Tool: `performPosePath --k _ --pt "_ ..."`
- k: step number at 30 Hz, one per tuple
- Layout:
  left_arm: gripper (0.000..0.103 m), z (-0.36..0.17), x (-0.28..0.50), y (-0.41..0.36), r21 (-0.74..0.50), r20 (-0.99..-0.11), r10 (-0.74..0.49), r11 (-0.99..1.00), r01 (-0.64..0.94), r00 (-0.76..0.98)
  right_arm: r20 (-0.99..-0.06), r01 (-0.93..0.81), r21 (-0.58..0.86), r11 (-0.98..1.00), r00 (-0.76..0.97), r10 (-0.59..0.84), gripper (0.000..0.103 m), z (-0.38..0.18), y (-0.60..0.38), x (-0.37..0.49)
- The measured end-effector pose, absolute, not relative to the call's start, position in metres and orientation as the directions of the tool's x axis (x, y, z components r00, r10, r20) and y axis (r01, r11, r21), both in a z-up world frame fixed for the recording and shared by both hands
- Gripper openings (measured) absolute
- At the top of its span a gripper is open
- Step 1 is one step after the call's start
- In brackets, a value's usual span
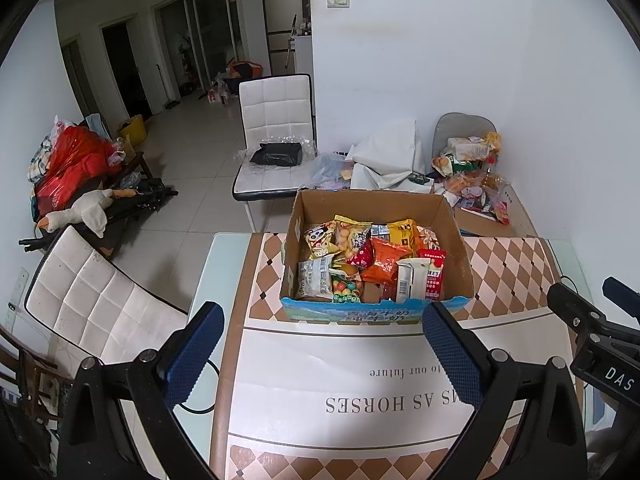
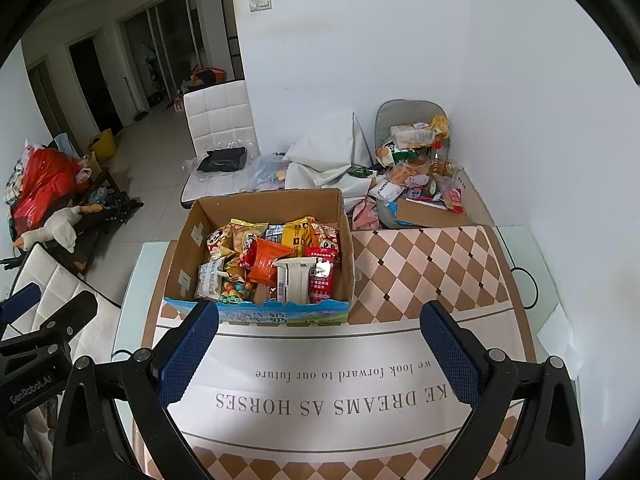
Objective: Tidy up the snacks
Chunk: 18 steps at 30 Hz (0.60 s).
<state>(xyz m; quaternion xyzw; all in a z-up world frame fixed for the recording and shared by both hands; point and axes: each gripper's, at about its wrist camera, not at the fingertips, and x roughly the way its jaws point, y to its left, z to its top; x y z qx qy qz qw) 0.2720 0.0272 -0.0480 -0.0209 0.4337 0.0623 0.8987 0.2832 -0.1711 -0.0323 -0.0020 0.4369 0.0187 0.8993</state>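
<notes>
**Q:** On the desk (image 1: pixel 516 264), where do the snacks sit?

**A:** Packed into an open cardboard box (image 1: pixel 454 236) standing on a diamond-patterned cloth (image 2: pixel 420 264); an orange packet (image 2: pixel 268 262) and a white carton (image 2: pixel 294 284) show at the front. The left claw (image 1: pixel 320 350) hangs short of the box, pads spread wide, pinching nothing. The right claw (image 2: pixel 320 346) matches it: apart, empty.

**Q:** What does each lens add?

**A:** The left wrist view catches the right tool's body at its right edge and a white chair (image 1: pixel 92 300) pulled close to the desk's left side. The right wrist view shows the bare glass strip (image 2: pixel 532 264) along the desk's right edge and more of the cloth's upside-down lettering.

**Q:** And the room to move?

**A:** Open cloth lies before both claws and to the box's right. Beyond the far edge, a second heap of snacks (image 2: pixel 416 168) crowds a grey chair by the wall.
</notes>
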Motion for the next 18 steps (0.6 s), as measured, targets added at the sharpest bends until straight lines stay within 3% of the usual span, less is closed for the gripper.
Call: performPosePath --k 18 --pt "0.102 -0.0470 0.2705 0.0222 0.012 -0.787 0.086 0.992 -0.125 0.611 -0.788 -0.033 0.016 0.999 0.614 0.033 0.102 -0.0329 -0.1734 0.2751"
